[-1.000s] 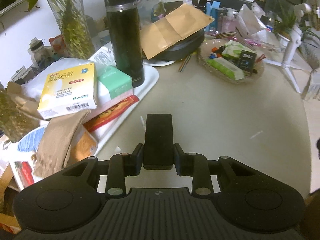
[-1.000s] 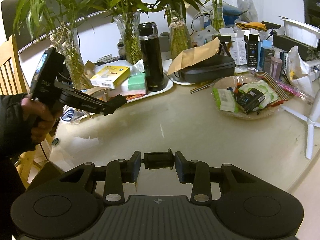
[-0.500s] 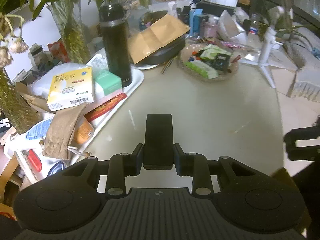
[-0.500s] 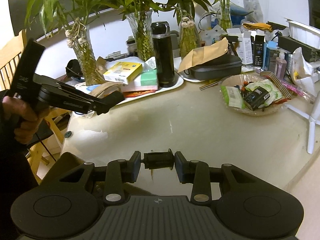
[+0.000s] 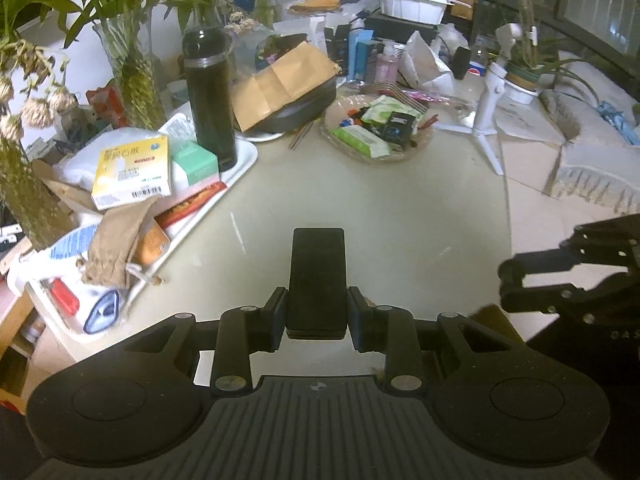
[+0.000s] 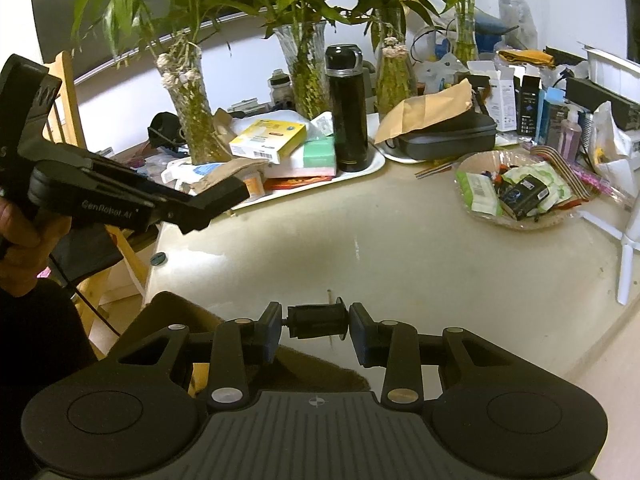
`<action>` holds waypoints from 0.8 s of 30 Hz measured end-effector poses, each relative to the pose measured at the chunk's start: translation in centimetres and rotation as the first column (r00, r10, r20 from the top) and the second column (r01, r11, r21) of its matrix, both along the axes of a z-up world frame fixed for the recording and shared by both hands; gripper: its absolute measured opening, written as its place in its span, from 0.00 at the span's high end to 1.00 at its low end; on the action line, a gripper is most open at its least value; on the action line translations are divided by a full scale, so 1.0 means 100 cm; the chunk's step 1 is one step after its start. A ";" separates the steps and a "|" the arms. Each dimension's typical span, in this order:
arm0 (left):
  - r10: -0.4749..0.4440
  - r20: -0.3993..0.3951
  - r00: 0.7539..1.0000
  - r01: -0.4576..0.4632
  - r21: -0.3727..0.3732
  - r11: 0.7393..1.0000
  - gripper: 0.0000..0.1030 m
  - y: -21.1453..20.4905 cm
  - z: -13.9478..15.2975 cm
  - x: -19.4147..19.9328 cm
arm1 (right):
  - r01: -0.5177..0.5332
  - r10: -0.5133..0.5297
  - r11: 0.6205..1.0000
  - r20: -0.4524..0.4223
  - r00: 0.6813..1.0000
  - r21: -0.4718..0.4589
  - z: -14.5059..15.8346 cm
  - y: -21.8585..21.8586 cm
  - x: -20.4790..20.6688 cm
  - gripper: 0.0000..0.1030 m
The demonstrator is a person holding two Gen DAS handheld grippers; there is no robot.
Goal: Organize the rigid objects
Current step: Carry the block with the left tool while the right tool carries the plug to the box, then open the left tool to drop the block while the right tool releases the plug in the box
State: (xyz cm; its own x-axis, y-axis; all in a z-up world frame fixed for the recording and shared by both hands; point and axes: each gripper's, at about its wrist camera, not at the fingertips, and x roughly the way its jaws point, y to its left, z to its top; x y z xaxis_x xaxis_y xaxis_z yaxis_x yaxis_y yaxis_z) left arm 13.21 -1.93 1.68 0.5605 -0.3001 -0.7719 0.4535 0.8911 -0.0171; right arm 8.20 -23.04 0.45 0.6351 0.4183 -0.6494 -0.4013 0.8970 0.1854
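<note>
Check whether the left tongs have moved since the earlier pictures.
Yes. In the right wrist view the left tongs now sit lower against the white tray, drawn back toward the near table edge.

"GenRobot.AI" on left claw [image 6: 216,204] (white lettering)

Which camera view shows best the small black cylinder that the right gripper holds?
The right wrist view: the small black cylinder lies crosswise between the right gripper pads, close and unblocked. In the left wrist view only that gripper's dark side appears at the right edge; the cylinder cannot be made out.
</note>
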 end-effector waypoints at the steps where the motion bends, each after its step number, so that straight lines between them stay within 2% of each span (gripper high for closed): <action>1: 0.001 -0.009 1.000 -0.002 -0.004 1.000 0.70 0.001 0.000 -0.004 | -0.003 0.003 1.000 0.002 1.000 -0.003 0.001 0.001 -0.003 0.62; 9: 0.015 -0.080 0.997 -0.013 0.027 1.000 0.70 0.002 -0.009 -0.034 | -0.017 0.016 1.000 -0.020 1.000 -0.021 0.001 0.006 -0.018 0.62; 24: 0.038 -0.189 0.981 -0.022 0.086 0.996 0.70 0.002 -0.032 -0.061 | -0.058 0.046 0.996 -0.182 0.982 -0.065 -0.018 0.020 -0.023 0.62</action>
